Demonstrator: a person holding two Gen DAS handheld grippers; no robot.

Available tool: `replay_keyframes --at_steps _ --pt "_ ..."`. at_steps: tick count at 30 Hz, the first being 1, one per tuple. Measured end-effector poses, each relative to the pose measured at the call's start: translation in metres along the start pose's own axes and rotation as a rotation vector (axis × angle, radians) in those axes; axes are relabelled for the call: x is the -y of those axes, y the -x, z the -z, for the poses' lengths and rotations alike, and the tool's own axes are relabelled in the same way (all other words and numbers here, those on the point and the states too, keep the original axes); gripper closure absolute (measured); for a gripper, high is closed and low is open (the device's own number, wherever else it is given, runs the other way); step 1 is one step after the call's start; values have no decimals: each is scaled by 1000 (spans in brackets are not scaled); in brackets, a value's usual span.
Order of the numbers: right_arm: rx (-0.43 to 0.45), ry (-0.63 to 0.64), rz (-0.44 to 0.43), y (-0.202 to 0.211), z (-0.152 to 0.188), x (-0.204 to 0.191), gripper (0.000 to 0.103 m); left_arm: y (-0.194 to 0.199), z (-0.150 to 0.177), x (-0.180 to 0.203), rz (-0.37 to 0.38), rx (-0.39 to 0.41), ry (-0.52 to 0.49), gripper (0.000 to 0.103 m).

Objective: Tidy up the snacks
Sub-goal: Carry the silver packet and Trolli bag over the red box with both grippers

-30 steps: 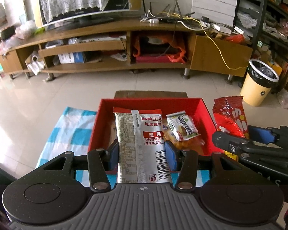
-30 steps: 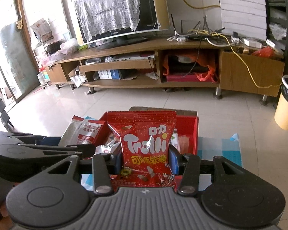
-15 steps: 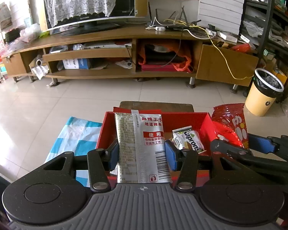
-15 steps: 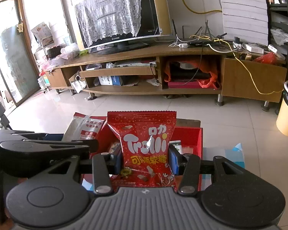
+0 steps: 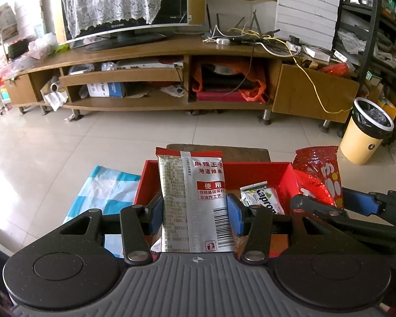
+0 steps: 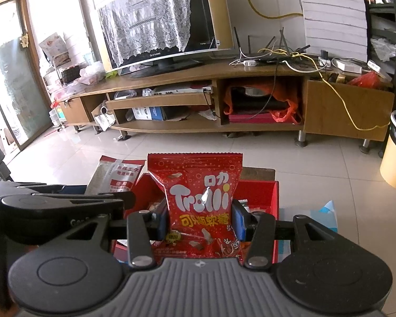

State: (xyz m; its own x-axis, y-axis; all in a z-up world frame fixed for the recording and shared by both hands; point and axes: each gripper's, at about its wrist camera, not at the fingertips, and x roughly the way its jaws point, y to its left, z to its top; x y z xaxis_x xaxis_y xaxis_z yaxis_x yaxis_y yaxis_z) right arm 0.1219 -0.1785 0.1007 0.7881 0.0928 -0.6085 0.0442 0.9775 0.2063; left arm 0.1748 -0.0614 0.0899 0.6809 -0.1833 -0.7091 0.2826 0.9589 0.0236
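My left gripper (image 5: 195, 214) is shut on a silver snack packet (image 5: 192, 200) with red print and a barcode, held upright over the near side of a red box (image 5: 253, 171). Inside the box lies a small green-and-white wafer pack (image 5: 264, 200). My right gripper (image 6: 200, 216) is shut on a red Trolli gummy bag (image 6: 198, 200), upright above the same red box (image 6: 261, 192). In the left wrist view the Trolli bag (image 5: 319, 177) and the right gripper's arm show at the right; in the right wrist view the silver packet (image 6: 118, 177) shows at the left.
The box stands on a blue-and-white checked cloth (image 5: 105, 192) on a low surface, with a brown board (image 5: 216, 153) behind it. Beyond lie a tiled floor, a long wooden TV stand (image 5: 171, 79) and a yellow bin (image 5: 364, 137) at the right.
Both grippers have tilted up a little with their packets: the red box sits lower in both views and more of the room shows. Both grips are unchanged.
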Motion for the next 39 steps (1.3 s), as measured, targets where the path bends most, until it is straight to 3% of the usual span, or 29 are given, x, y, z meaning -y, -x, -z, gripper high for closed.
replay_keyframes --at_steps 39 --pt "-54 -29 28 -51 -13 8 60 -51 -17 -3 -57 -45 19 48"
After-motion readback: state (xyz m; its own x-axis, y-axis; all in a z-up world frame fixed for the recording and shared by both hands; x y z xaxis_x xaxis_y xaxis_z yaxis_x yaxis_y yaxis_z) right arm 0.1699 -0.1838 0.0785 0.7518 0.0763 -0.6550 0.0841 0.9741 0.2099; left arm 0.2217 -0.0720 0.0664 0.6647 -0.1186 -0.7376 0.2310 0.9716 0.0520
